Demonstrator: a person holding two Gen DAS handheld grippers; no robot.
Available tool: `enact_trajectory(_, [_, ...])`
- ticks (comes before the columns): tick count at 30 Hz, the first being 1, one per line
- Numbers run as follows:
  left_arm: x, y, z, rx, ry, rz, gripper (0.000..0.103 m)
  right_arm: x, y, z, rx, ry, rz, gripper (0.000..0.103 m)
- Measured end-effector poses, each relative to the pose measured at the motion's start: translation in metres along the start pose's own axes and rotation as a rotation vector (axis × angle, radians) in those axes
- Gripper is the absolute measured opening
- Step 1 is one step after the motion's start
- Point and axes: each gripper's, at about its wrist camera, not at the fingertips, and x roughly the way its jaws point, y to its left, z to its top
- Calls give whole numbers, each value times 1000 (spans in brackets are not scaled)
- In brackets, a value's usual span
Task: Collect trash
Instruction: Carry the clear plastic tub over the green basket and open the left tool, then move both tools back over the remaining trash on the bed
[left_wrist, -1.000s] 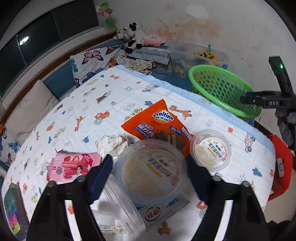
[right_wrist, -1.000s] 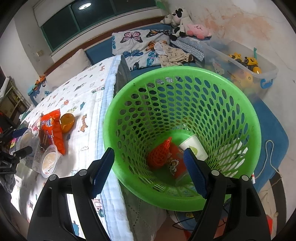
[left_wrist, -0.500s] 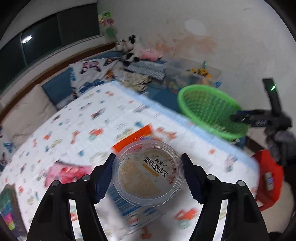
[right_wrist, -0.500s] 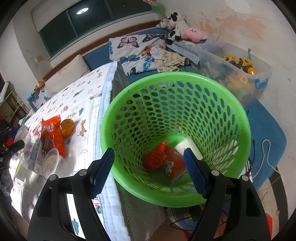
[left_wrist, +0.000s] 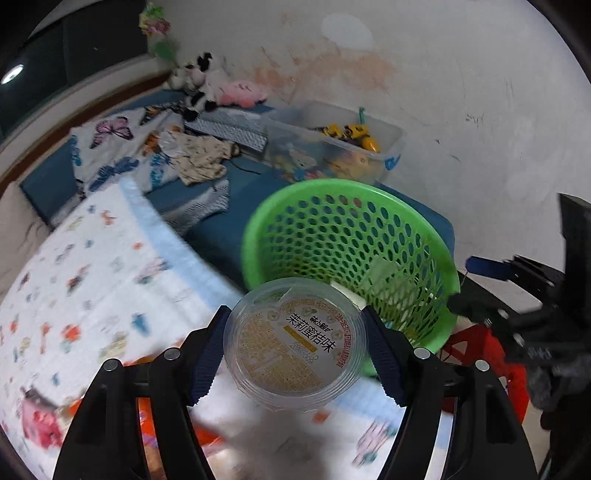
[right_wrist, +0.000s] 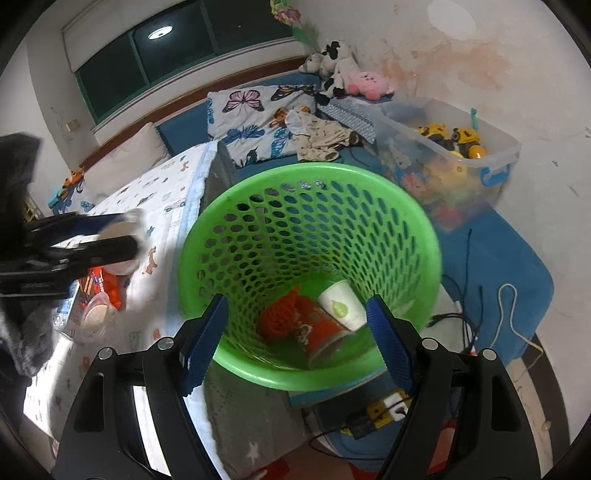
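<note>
Firmly pinched between the blue pads (left_wrist: 207, 356) of the left gripper (left_wrist: 293, 349) is a clear plastic tub (left_wrist: 295, 345) with a yellow printed label, its round face turned toward the camera. The jaws press on its two opposite sides, and the tub hangs in the air just beside the near rim of the green basket (left_wrist: 436, 258), partly overlapping that rim in the left wrist view.

The right gripper (right_wrist: 295, 341) holds nothing; its jaws stand wide apart above the same basket, looking down into it. On the basket's floor lie a white paper cup (right_wrist: 341, 304) tipped on its side, a red printed cup (right_wrist: 321, 328) touching it, and an orange net (right_wrist: 282, 314) just beside the red cup.

Beside the basket, on the side away from the wall, is the bed with a cartoon-print sheet (left_wrist: 92, 266). On the sheet, well apart from the basket, lie an orange snack wrapper (right_wrist: 110, 286) and another small tub (right_wrist: 96, 315); motion blur hides their detail in the left view. Beyond the basket, near the wall, a clear storage bin (right_wrist: 461, 155) holds toys, and plush toys (right_wrist: 340, 74) sit farther along the wall past a butterfly-print pillow (right_wrist: 251, 114).
</note>
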Motion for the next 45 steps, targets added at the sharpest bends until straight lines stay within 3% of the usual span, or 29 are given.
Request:
enact_trajectory(7, [38, -24, 18, -3, 45, -15, 69, -6, -19, -8, 33, -7, 4, 77])
enact_trajectory(10, [39, -27, 21, -1, 36, -20, 82, -6, -24, -12, 48, -2, 11, 77])
enact_trajectory(14, [31, -25, 21, -15, 13, -49, 84, -4, -20, -14, 49, 4, 19, 77])
enact_trajectory(22, [-30, 0, -1, -53, -102, 24, 84, -13, 18, -16, -19, -11, 65, 77])
enact_trajectory(31, [-112, 58, -51, -143, -198, 103, 95, -4, 77, -15, -102, 11, 144, 77])
enact_trajectory(40, [-172, 111, -107, -276, -248, 210, 96, 18, 147, -19, -196, 66, 265, 77])
enact_trajectory(45, [-190, 135, -142, -334, -235, 268, 96, 32, 188, -30, -286, 108, 301, 77])
